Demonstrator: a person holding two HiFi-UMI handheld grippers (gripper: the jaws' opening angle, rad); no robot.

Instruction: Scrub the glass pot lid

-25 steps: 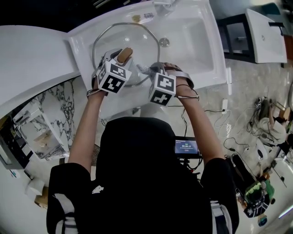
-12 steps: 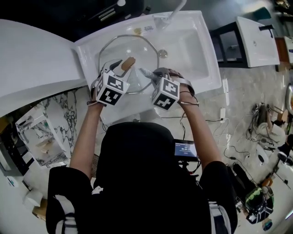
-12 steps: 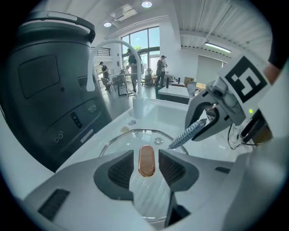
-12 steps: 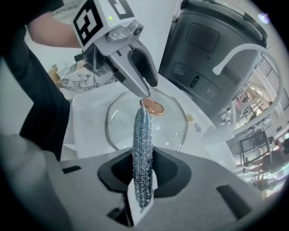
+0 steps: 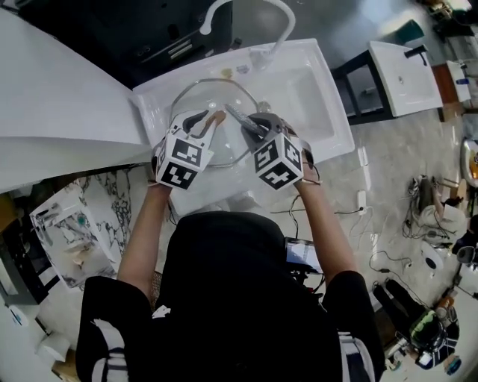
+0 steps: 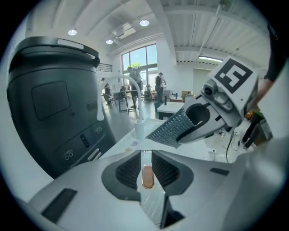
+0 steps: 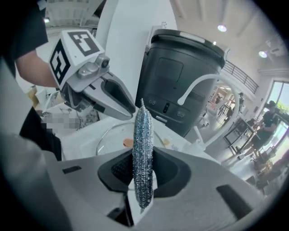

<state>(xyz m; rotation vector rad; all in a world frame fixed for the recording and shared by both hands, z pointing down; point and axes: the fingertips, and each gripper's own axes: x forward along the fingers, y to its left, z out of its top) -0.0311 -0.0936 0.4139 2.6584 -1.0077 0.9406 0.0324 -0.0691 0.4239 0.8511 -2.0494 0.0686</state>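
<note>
A round glass pot lid (image 5: 187, 95) lies in the white sink, its brown knob (image 5: 217, 116) at the centre. My left gripper (image 5: 201, 117) hovers at the knob with its jaws closing. The knob (image 6: 147, 177) shows through the narrow gap, wider than the gap and below the pads, which do not press on it. From the right gripper view the left gripper (image 7: 129, 109) sits a little above the knob (image 7: 127, 142). My right gripper (image 5: 250, 124) is shut on a silver mesh scrubber (image 7: 142, 149), held edge-on over the lid right of the knob. The left gripper view also catches that scrubber (image 6: 170, 131).
The sink basin (image 5: 317, 97) extends right of the lid, with a white arched faucet (image 5: 250, 9) behind. A tall black bin (image 6: 49, 103) stands beyond the sink. A white counter (image 5: 52, 97) lies left. Cables and gear litter the floor (image 5: 433, 224) at right.
The head view has swung so that the faucet shows. The right gripper has carried the scrubber from the lid's near rim toward its middle. The left jaws stand closer together.
</note>
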